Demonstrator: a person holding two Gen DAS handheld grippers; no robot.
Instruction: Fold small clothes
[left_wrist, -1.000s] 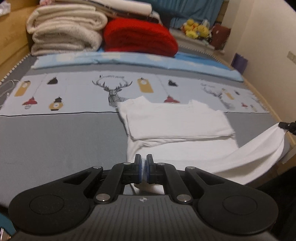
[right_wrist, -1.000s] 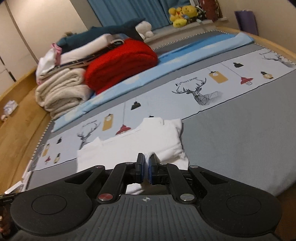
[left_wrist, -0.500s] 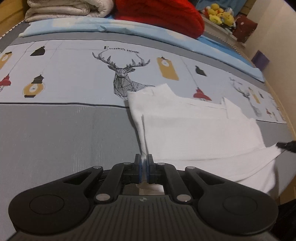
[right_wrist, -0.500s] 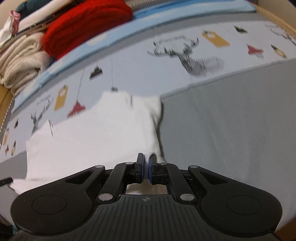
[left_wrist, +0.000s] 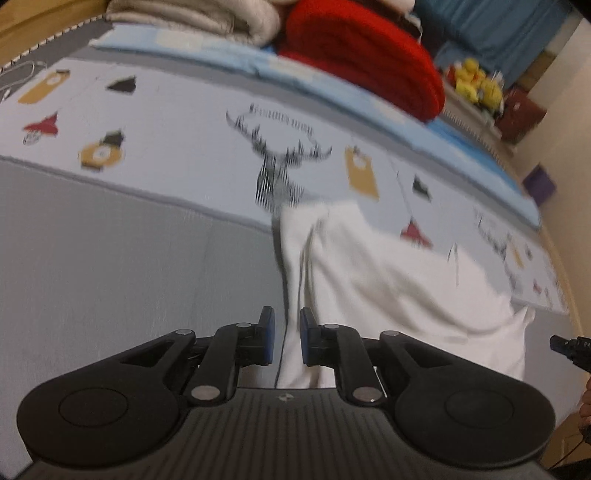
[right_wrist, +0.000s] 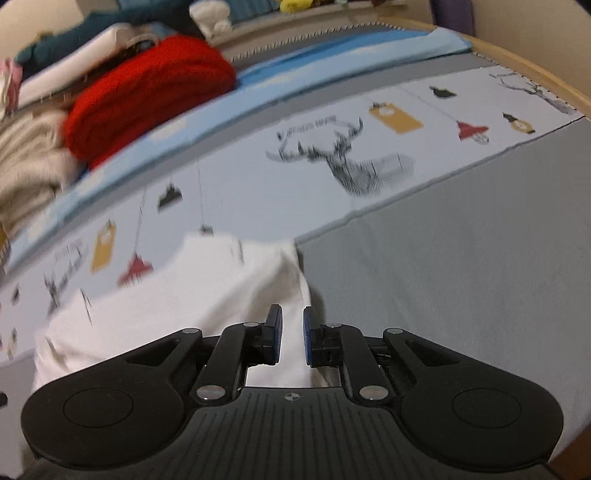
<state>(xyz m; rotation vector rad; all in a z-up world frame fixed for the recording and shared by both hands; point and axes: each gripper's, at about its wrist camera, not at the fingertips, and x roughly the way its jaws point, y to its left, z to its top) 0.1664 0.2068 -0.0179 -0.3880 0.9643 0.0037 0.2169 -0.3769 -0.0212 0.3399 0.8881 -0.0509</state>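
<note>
The white garment (left_wrist: 388, 295) lies folded on the grey bed (left_wrist: 129, 258); the jaws of the left gripper (left_wrist: 284, 341) and right gripper (right_wrist: 291, 336) are opening off its two near corners, cloth between but unpinched. Best to release fully and lift straight away so the fold stays flat. Red blanket (right_wrist: 147, 92) and towels (left_wrist: 203, 14) sit far back, clear.

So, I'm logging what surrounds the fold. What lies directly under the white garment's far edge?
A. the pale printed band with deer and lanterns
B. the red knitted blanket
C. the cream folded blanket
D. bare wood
A: the white garment overlaps the pale printed band, its far edge just below the deer print; the red knitted blanket lies well beyond.
</note>
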